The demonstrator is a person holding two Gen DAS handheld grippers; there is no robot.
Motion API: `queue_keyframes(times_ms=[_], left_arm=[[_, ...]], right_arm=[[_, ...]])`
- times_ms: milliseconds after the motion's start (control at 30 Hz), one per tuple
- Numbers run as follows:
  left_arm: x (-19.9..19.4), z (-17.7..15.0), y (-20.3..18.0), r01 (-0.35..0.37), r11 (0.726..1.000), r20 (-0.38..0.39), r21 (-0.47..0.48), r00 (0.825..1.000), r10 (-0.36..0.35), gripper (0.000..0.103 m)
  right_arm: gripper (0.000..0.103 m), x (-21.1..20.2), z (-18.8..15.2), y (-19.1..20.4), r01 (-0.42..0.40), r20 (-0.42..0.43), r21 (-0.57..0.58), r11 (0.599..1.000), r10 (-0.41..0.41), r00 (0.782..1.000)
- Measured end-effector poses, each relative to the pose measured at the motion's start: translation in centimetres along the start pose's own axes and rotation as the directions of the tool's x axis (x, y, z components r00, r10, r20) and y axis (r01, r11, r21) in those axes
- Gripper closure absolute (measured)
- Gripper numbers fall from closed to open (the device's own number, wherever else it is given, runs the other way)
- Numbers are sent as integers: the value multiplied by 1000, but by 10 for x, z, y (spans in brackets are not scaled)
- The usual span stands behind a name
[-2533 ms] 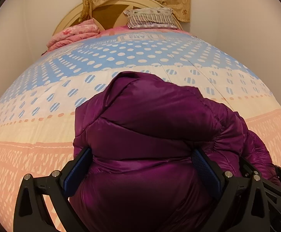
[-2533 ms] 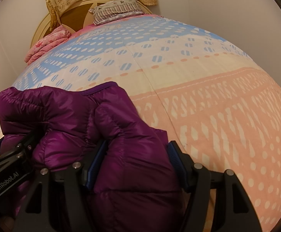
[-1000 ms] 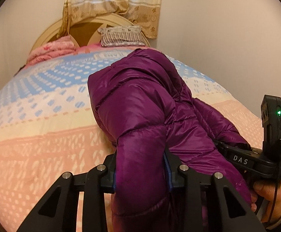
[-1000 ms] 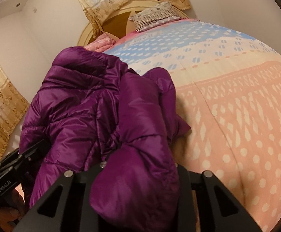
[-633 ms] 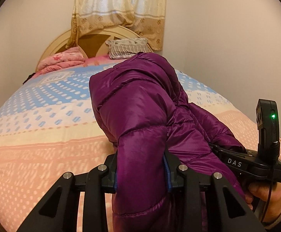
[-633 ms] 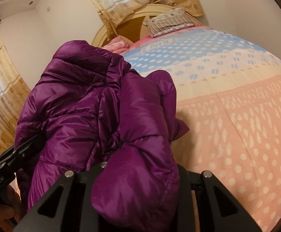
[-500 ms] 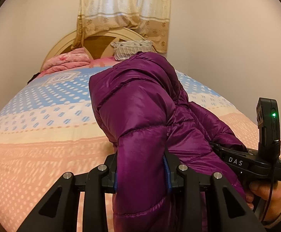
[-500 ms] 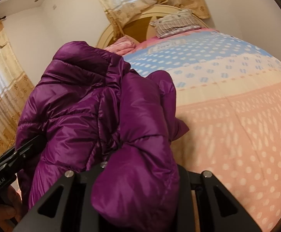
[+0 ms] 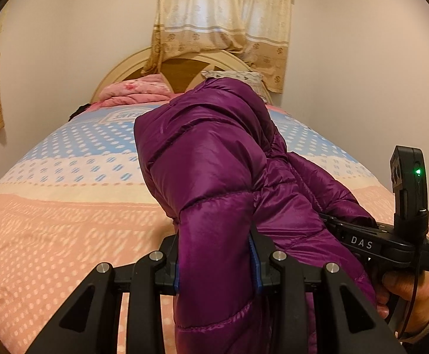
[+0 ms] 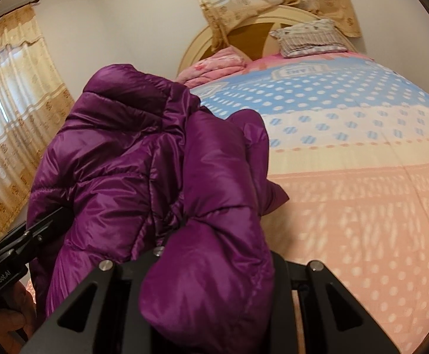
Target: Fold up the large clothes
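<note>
A purple puffer jacket (image 9: 214, 162) hangs bunched up above the bed, held by both grippers. My left gripper (image 9: 215, 262) is shut on a padded fold of the jacket near the bottom of the left wrist view. The right gripper's body (image 9: 361, 240) shows at the right there, its fingers buried in the jacket. In the right wrist view the jacket (image 10: 143, 159) fills the left and middle. My right gripper (image 10: 211, 268) is shut on a fold that drapes over its fingers and hides them. The left gripper's body (image 10: 8, 253) shows at the lower left.
The bed (image 9: 52, 206) below has a dotted blue, cream and pink cover. A folded pink blanket (image 9: 134, 91) and a striped pillow (image 10: 308, 38) lie by the headboard (image 9: 126, 70). Curtains (image 9: 223, 20) hang behind it, and another curtain (image 10: 11, 112) covers the left wall.
Both grippers have closed on the jacket and lifted it off the bed. Over the last second the views have tilted further up, showing more wall and curtain.
</note>
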State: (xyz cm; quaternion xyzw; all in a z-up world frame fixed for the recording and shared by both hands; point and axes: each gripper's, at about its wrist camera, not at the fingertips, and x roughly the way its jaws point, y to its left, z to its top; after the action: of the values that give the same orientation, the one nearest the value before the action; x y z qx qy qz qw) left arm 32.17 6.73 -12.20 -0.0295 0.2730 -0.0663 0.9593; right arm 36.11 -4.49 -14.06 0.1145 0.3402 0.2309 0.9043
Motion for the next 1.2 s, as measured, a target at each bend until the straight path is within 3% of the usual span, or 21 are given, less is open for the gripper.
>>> queue_keyframes(times_ms=[733, 1033, 1200], left_arm=[[-31, -29, 79, -146, 984, -16, -97, 989, 145, 68], [-28, -53, 107, -197, 973, -76, -122, 979, 189, 68], [-14, -73, 119, -227, 964, -141, -136, 968, 208, 57]], right_arm=[[77, 66, -6, 76, -123, -106, -96, 988, 113, 988], [77, 95, -22, 98, -149, -185, -109, 983, 127, 975], [77, 108, -35, 98, -128, -218, -120, 984, 100, 971]])
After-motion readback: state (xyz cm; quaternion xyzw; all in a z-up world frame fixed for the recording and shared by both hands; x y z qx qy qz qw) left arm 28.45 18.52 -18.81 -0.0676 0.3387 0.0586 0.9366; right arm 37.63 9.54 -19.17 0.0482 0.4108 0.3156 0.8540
